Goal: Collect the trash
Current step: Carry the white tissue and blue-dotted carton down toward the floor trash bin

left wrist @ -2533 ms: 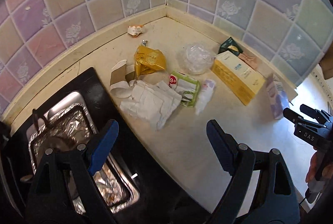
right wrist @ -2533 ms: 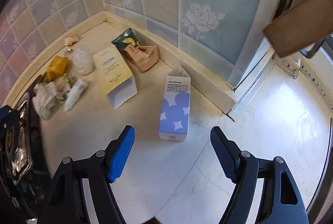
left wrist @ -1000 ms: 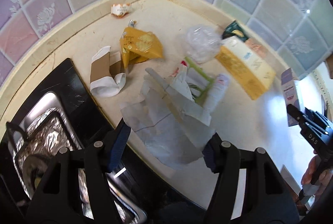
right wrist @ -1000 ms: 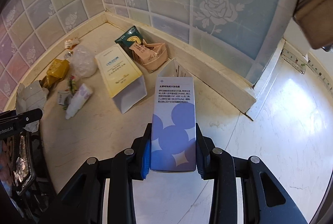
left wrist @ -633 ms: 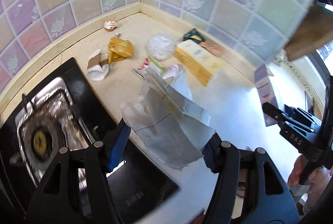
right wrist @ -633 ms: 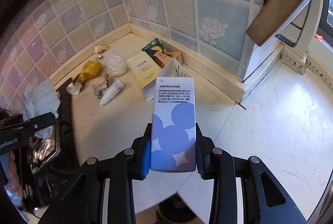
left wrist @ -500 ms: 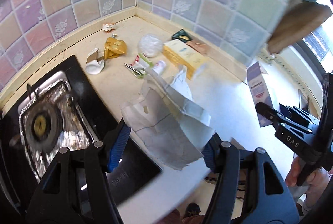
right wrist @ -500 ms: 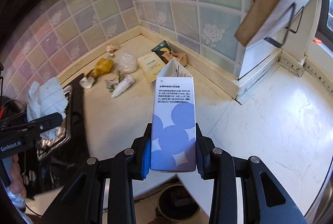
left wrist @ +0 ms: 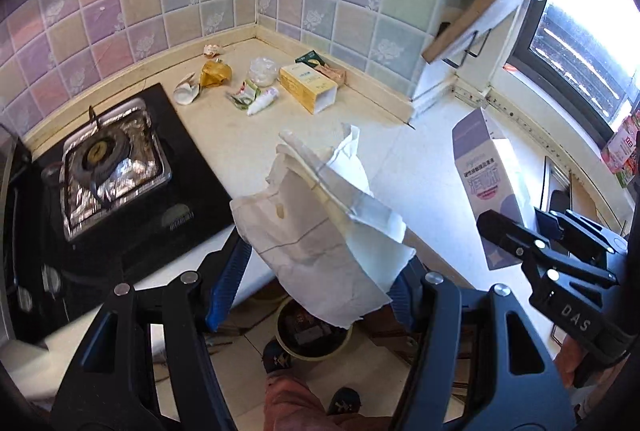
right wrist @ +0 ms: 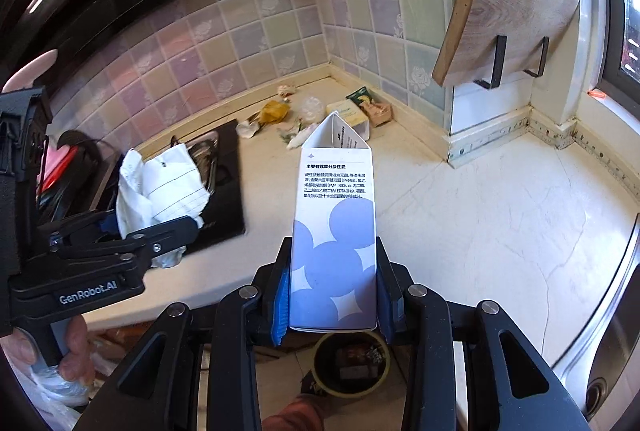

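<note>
Left gripper [left wrist: 316,283]: clamped on crumpled white paper [left wrist: 320,223], held off the counter's front edge.
Right gripper [right wrist: 334,295]: closed narrow on a blue-and-white carton [right wrist: 334,231], upright between the pads.
Bin [right wrist: 352,363]: on the floor below both.
Counter [right wrist: 460,215]: more litter in the far corner.

Both grippers [left wrist: 316,283] [right wrist: 334,295] clamped, seemingly tilted downward.

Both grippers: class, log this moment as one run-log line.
left gripper: shut on crumpled paper | right gripper: shut on blue-and-white carton | bin: on floor below | counter: litter remains
</note>
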